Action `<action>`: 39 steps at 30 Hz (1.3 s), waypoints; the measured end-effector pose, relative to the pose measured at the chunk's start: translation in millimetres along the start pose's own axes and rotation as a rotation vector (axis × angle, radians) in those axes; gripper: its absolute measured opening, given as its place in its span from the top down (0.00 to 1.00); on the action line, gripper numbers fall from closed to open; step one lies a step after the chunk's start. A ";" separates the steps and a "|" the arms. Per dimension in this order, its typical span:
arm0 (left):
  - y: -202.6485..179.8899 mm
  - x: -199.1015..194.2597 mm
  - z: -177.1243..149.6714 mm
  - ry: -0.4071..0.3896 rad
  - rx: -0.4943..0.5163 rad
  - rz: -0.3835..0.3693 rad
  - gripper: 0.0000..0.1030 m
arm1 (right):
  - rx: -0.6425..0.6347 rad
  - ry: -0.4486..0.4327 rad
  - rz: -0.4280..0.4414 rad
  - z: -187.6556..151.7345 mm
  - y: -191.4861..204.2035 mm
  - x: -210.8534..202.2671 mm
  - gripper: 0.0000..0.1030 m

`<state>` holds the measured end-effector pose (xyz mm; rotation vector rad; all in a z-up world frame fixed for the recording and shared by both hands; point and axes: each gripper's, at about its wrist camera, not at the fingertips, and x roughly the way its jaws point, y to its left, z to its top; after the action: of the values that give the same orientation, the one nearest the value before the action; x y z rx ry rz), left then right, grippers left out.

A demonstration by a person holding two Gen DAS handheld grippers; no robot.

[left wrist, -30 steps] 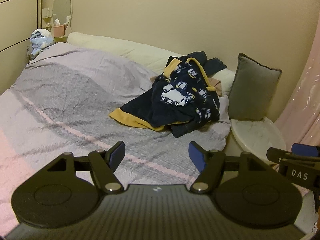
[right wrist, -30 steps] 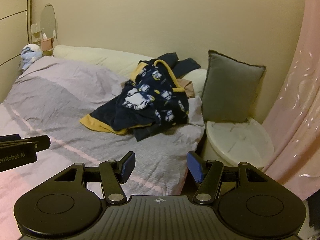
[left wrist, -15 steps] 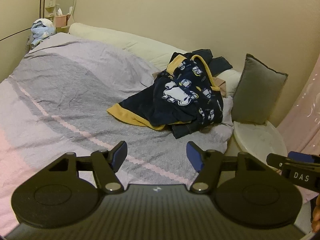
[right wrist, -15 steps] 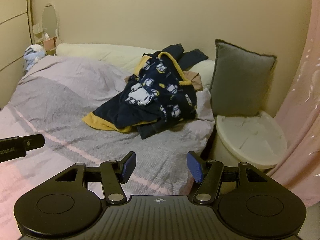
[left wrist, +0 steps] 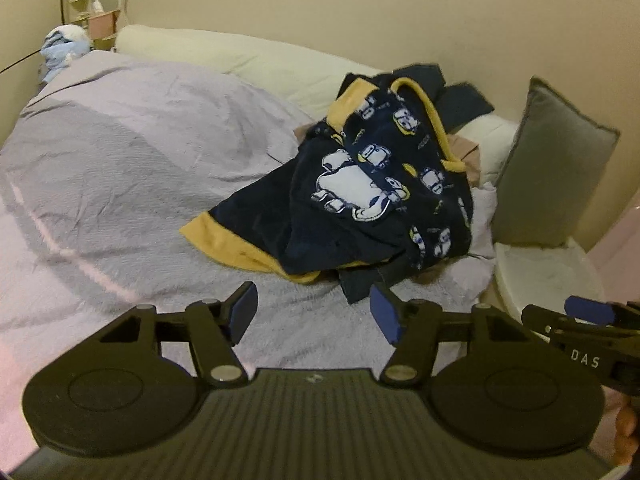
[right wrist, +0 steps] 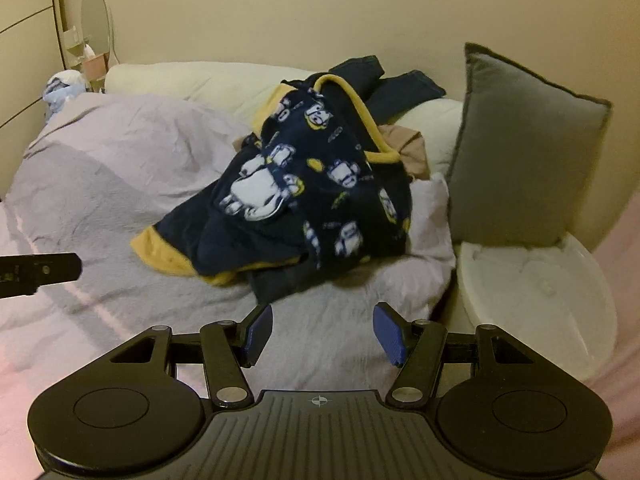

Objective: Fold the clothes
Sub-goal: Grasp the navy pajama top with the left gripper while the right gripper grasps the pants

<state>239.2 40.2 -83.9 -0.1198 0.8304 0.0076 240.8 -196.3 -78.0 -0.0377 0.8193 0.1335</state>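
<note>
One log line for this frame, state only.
left gripper: open, empty | right gripper: open, empty | navy-and-yellow printed fleece garment: heaped, unfolded on lilac duvet

I see a bed (left wrist: 120,184) under a lilac cover against a plain cream wall (right wrist: 280,12), a grey cushion (right wrist: 524,148) beside a white round table (right wrist: 536,292), and an oval mirror (right wrist: 95,24) far left.

clothes pile (left wrist: 360,192): 1 | grey cushion (left wrist: 552,168): 1 | round mirror (right wrist: 96,24): 1
</note>
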 end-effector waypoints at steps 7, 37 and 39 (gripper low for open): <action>-48.7 82.1 63.5 0.024 0.021 0.003 0.44 | 0.026 0.002 0.019 55.5 -48.0 63.4 0.41; -73.6 328.5 120.0 0.232 -0.101 0.038 0.43 | 0.186 0.152 0.227 131.6 -134.8 335.9 0.81; -70.5 332.0 114.9 0.217 -0.136 0.015 0.52 | 0.139 0.142 0.231 131.2 -129.7 333.7 0.91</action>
<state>551.6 -30.6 -244.5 -0.2456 1.0474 0.0661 578.5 -278.9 -234.6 0.1808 0.9717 0.2936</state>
